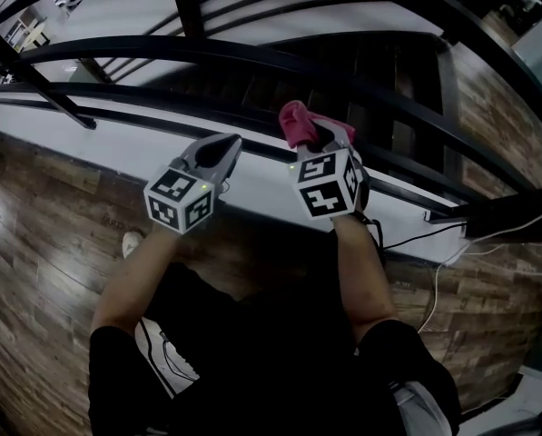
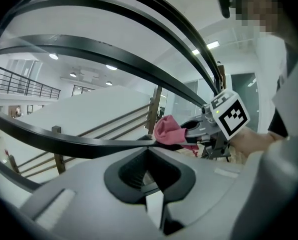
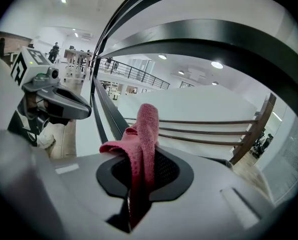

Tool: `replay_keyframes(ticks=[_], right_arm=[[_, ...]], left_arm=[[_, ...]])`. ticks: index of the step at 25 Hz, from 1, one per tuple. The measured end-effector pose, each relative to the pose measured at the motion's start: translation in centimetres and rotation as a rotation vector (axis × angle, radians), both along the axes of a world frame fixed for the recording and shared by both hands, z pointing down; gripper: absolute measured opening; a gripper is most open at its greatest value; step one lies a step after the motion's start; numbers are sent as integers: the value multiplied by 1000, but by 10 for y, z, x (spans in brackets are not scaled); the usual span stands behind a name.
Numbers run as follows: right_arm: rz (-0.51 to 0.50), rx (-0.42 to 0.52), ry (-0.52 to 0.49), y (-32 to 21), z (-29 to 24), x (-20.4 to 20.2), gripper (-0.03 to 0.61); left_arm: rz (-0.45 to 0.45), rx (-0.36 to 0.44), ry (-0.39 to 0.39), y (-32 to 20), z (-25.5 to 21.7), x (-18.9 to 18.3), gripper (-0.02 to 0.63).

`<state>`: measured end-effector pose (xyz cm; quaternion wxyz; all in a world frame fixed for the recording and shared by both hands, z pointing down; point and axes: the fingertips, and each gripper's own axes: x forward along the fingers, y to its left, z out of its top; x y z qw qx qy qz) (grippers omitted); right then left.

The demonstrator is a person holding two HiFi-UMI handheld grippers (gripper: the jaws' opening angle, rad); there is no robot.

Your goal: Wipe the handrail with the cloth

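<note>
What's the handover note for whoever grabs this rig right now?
Left gripper: jaws together, nothing between them, tip close to the black handrail; I can't tell if it touches.
Right gripper: jaws shut on the pink cloth, which sticks up out of them.
Cloth is at the handrail, apparently against it, just right of the left gripper.
Done: cloth is gripped and brought to the rail. How much rail is already wiped cannot be told.
Left: run the cloth along the rail, probably keeping the left gripper out of its path.
</note>
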<state>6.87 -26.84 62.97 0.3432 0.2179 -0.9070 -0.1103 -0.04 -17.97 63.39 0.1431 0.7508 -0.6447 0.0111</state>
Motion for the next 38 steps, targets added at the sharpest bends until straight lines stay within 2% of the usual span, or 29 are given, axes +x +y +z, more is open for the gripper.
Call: replay_keyframes(ticks=[8,14,19,23,29,34,38], right_arm=[[14,-7,-16,15,-3,-30,41],[82,36,7,26,-1,-62,41],[139,-51,-40,37,-3,-91,41],[205,-60,-68,42,-6,-105,41],[271,-49,-119,48,-7,-120,41],[256,-57,-149,59,-11,-144,41],[233,-53,-135,70,-10,-165,41]], left_arm=[[82,-23,-36,15,10,-27,-2],[155,-26,14,27,17,-65,-2],[279,-30,-12,41,16,-90,-2],[349,-45,-10,49,22,-111,-2],[368,-10,-55,51,30,-134,-2],[358,-4,-67,56,36,-149,-2],[355,2,-72,65,40,-165,-2]])
